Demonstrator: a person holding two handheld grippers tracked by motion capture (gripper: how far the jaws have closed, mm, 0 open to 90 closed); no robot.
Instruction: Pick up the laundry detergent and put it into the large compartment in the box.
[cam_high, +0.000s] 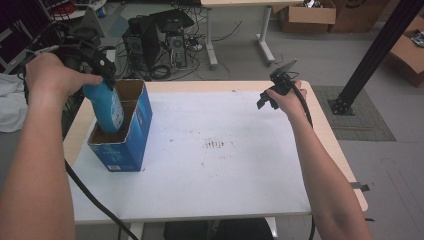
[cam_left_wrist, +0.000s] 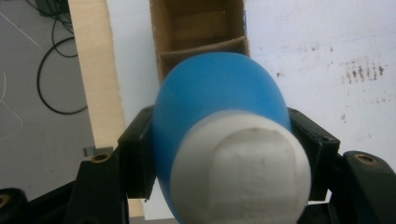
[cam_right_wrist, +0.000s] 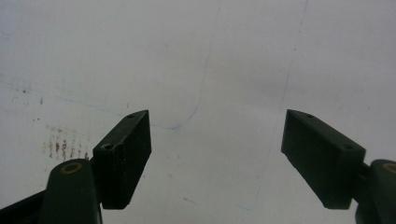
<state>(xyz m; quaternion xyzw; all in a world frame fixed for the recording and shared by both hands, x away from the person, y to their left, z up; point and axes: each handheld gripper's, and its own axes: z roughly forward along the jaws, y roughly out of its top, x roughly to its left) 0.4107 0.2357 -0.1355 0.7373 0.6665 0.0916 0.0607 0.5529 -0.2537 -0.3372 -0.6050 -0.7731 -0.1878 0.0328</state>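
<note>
A blue bottle (cam_high: 106, 106) with a white cap (cam_left_wrist: 240, 173) stands partly inside the near compartment of an open blue cardboard box (cam_high: 131, 146) at the table's left. My left gripper (cam_high: 102, 75) is shut on the bottle's upper body, a black jaw on each side of it in the left gripper view (cam_left_wrist: 219, 140). The box's brown inside (cam_left_wrist: 196, 32) with its divider lies below the bottle. My right gripper (cam_high: 267, 97) hovers open over the far right of the white table sheet (cam_high: 215, 150); its two black jaws stand wide apart with nothing between them (cam_right_wrist: 217, 149).
The white sheet has dark smudges (cam_high: 214, 144) near its middle. Beyond the table's far edge are computer towers and cables (cam_high: 160, 40) on the floor, a desk leg (cam_high: 211, 40), cardboard boxes (cam_high: 310, 15) and a black metal post (cam_high: 375, 55) at the right.
</note>
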